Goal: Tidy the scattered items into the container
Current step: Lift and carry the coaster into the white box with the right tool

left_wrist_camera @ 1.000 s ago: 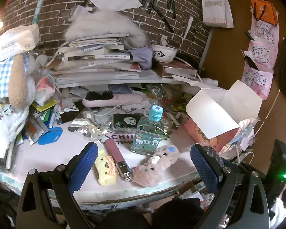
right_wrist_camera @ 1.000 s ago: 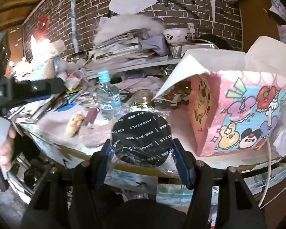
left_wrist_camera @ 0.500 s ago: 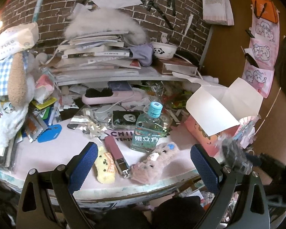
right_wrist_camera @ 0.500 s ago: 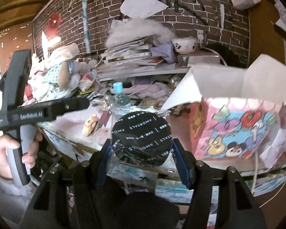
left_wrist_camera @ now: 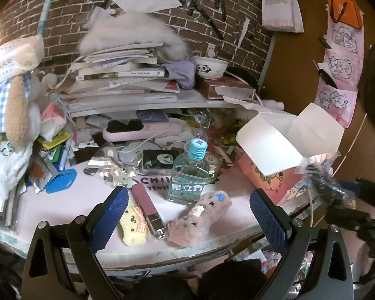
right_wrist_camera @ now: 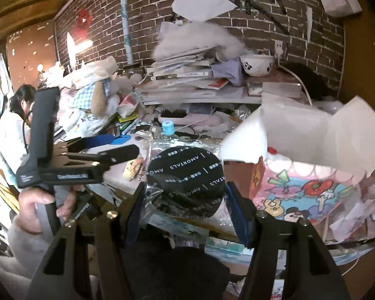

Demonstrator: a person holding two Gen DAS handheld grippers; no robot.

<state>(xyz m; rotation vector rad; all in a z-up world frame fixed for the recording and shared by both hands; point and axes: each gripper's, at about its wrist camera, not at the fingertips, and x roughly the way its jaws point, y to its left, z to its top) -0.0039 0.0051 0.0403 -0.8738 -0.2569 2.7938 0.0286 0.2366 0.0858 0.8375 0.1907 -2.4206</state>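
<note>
**Over the desk edge: AMORTALS pouch in our right tongs**

Beside the pink cartoon box [right_wrist_camera: 302, 195], our right gripper [right_wrist_camera: 185, 195] pinches a clear pouch [right_wrist_camera: 185, 175] with a black disc reading "AMORTALS", text tilted diagonally. Our left gripper [left_wrist_camera: 187, 215] sits wide apart and empty above a fuzzy pink plush [left_wrist_camera: 200, 220] lying diagonally by the blue-capped bottle [left_wrist_camera: 190, 175].

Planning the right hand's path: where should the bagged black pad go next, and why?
Probably up and right, over the open pink cartoon box. The right gripper is shut on the bagged black pad, which sits left of and below the box's raised flaps.
</note>
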